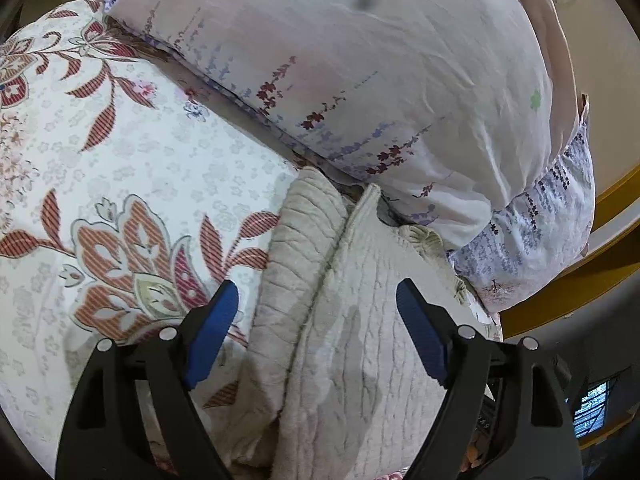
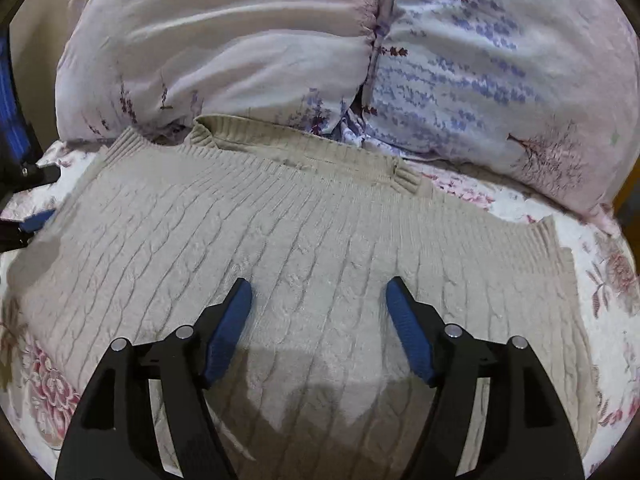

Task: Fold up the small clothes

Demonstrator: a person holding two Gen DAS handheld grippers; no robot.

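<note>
A beige cable-knit sweater [image 2: 312,232] lies flat on the floral bed sheet [image 2: 612,280], its ribbed collar toward the pillows. My right gripper [image 2: 319,292] is open and empty, hovering just above the sweater's middle. In the left wrist view the sweater [image 1: 360,320] shows its left side folded over, with a sleeve edge running up the middle. My left gripper [image 1: 317,296] is open and empty above that fold. The left gripper's blue pads also show at the left edge of the right wrist view [image 2: 38,218].
Two lavender-print pillows [image 2: 224,48] [image 2: 500,80] lie right behind the sweater's collar. The floral sheet [image 1: 120,160] spreads to the left of the sweater. A yellow wooden bed frame [image 1: 580,280] marks the bed's edge at the right.
</note>
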